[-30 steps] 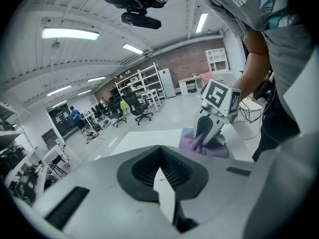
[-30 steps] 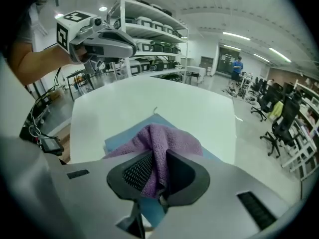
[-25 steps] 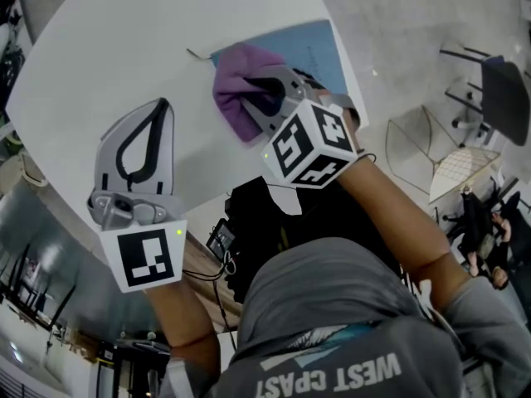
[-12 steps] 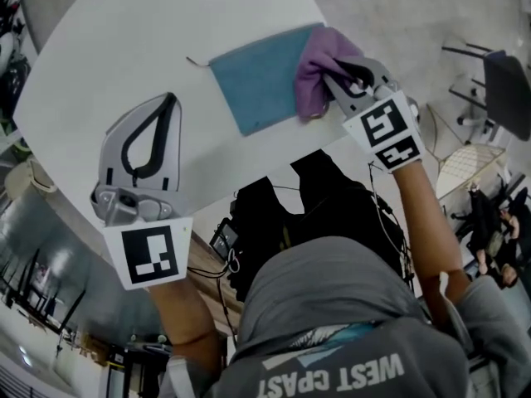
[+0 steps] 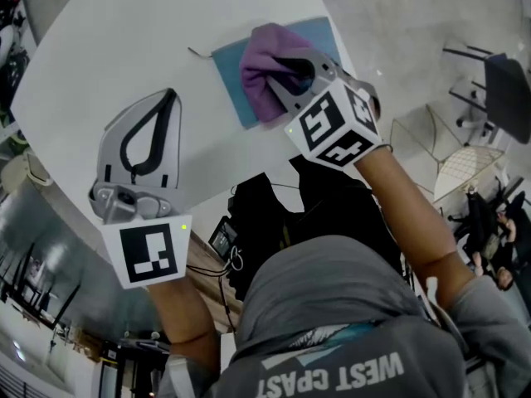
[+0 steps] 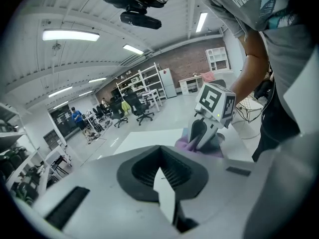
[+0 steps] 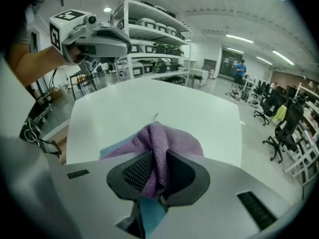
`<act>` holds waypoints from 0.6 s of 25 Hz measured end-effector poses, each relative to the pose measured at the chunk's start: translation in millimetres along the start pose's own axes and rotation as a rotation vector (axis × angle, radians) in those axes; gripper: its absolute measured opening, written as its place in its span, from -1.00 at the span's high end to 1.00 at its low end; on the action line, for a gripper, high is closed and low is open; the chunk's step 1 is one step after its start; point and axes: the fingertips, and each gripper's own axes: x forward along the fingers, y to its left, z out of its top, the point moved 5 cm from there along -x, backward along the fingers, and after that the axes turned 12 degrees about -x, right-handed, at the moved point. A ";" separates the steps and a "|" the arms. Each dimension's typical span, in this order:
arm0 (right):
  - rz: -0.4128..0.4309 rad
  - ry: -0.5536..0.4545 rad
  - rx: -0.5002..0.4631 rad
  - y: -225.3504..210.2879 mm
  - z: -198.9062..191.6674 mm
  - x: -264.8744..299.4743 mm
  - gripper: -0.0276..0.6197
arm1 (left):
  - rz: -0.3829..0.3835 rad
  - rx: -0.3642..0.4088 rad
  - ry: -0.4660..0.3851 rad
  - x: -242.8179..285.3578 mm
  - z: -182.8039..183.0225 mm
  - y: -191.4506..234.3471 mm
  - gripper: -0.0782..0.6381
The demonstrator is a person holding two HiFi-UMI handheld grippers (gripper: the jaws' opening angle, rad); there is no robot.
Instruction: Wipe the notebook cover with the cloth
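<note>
A blue notebook (image 5: 235,80) lies flat on the white round table (image 5: 116,31), near its edge. A bunched purple cloth (image 5: 267,66) rests on the cover, and my right gripper (image 5: 290,75) is shut on it. In the right gripper view the cloth (image 7: 167,143) fills the gap between the jaws, with the blue notebook (image 7: 113,150) under it. My left gripper (image 5: 168,98) hovers over bare table to the left of the notebook, shut and holding nothing. The left gripper view shows the right gripper (image 6: 203,133) on the cloth (image 6: 184,143).
A thin ribbon (image 5: 197,54) sticks out from the notebook's left corner. Dark bags and cables (image 5: 265,214) sit under the table's near edge. Wire chairs (image 5: 452,168) and a dark chair (image 5: 502,85) stand on the floor to the right.
The right gripper dragged the cloth from the notebook's left part to its right end, then back toward the middle. The left gripper stayed put.
</note>
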 end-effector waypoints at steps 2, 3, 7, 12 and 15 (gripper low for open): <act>0.041 -0.029 -0.057 10.8 24.6 14.8 0.62 | 0.012 -0.008 0.008 -5.4 -6.5 2.2 0.78; 0.055 -0.037 -0.081 15.4 33.4 21.0 0.62 | 0.018 -0.013 0.012 -8.0 -9.8 3.8 0.78; 0.058 -0.042 -0.061 15.3 33.6 24.0 0.62 | 0.034 -0.022 0.020 -16.3 -16.7 8.4 0.78; -0.035 0.017 0.045 -14.2 -15.3 -10.8 0.62 | 0.026 -0.004 0.015 -13.2 -7.3 9.8 0.78; -0.112 0.064 0.112 -37.1 -52.4 -37.4 0.62 | 0.006 0.011 0.006 -3.0 2.8 7.4 0.78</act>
